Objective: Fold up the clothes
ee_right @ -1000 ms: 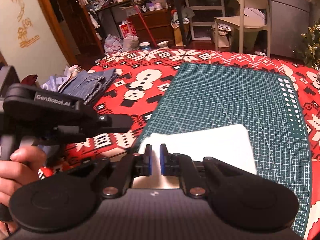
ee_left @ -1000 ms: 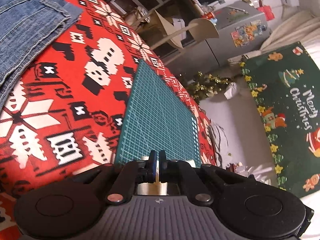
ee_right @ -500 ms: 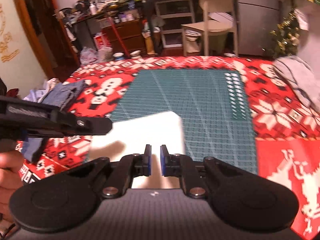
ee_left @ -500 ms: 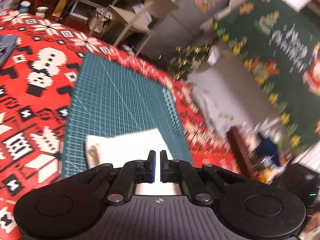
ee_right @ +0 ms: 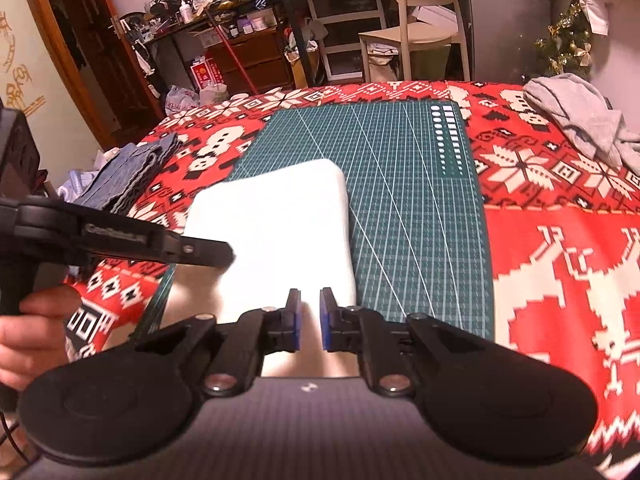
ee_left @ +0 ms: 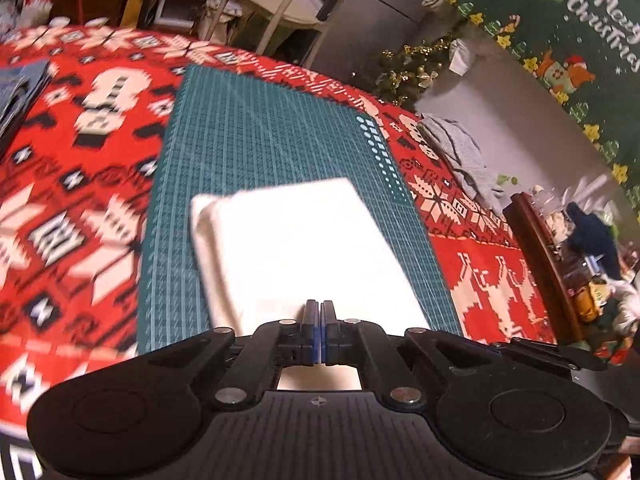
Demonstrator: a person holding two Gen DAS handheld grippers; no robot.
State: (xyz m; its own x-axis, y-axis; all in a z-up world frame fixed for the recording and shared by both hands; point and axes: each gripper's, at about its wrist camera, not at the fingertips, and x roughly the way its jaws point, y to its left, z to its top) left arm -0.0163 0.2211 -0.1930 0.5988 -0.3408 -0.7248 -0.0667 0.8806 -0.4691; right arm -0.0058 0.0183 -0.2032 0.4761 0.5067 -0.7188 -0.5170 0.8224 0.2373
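Observation:
A white folded garment [ee_left: 304, 240] lies on the near part of the green cutting mat [ee_left: 260, 132]. My left gripper [ee_left: 319, 308] hovers over its near edge, blue pads pressed together with nothing between them. In the right wrist view the same white garment [ee_right: 276, 220] sits on the mat's [ee_right: 400, 160] left half. My right gripper [ee_right: 310, 296] stands at its near right corner, jaws a small gap apart, the cloth showing below the gap and not pinched. The left gripper [ee_right: 224, 254] reaches in from the left over the garment, held by a hand [ee_right: 24, 340].
Folded denim [ee_right: 128, 176] is stacked at the table's left edge. A crumpled grey garment [ee_right: 580, 120] lies at the far right. A red patterned tablecloth [ee_right: 560, 260] covers the table. Beyond it stand a chair [ee_right: 420, 32] and cluttered shelves.
The left gripper has rolled and swung from the bare mat to over the white garment. The right gripper has shifted right, so the garment now lies to its left. Jaws unchanged.

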